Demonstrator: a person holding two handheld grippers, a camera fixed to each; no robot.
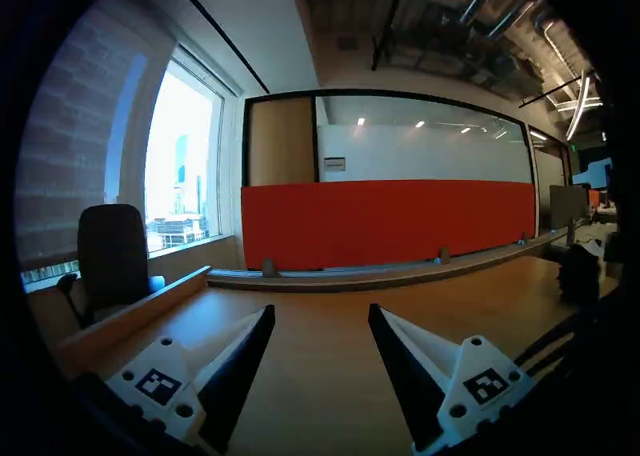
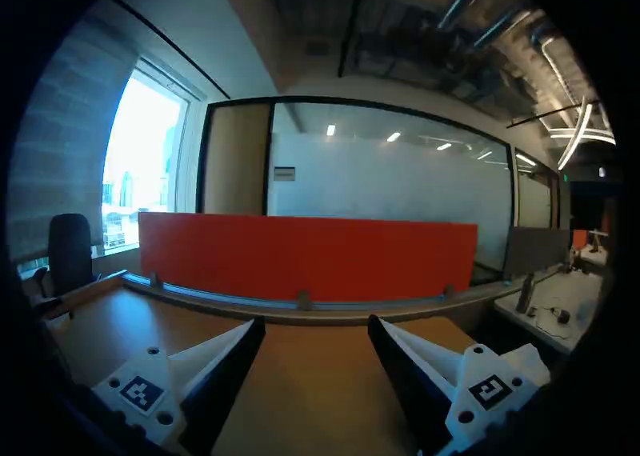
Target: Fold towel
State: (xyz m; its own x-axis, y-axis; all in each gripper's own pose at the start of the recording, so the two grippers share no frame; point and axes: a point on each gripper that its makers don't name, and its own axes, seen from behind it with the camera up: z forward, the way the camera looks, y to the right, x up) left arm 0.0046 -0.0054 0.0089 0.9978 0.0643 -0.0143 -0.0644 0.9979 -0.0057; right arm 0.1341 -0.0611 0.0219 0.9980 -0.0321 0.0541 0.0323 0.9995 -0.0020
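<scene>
My left gripper [image 1: 322, 312] is open above a wooden desk [image 1: 320, 376], its two white fingers with black pads spread wide and nothing between them. My right gripper [image 2: 316, 324] is open too, held over the same kind of wooden desk [image 2: 312, 392], with bare wood showing between its fingers. Both point level toward a red divider panel [image 1: 384, 220] at the back of the desk, seen in the right gripper view as the red panel [image 2: 308, 256].
A black office chair [image 1: 112, 252] stands at the left by a bright window [image 1: 180, 168]. A dark object [image 1: 578, 276] and black cables [image 1: 552, 344] lie at the desk's right. A neighbouring white desk [image 2: 552, 304] sits to the right beyond a grey screen [image 2: 534, 252].
</scene>
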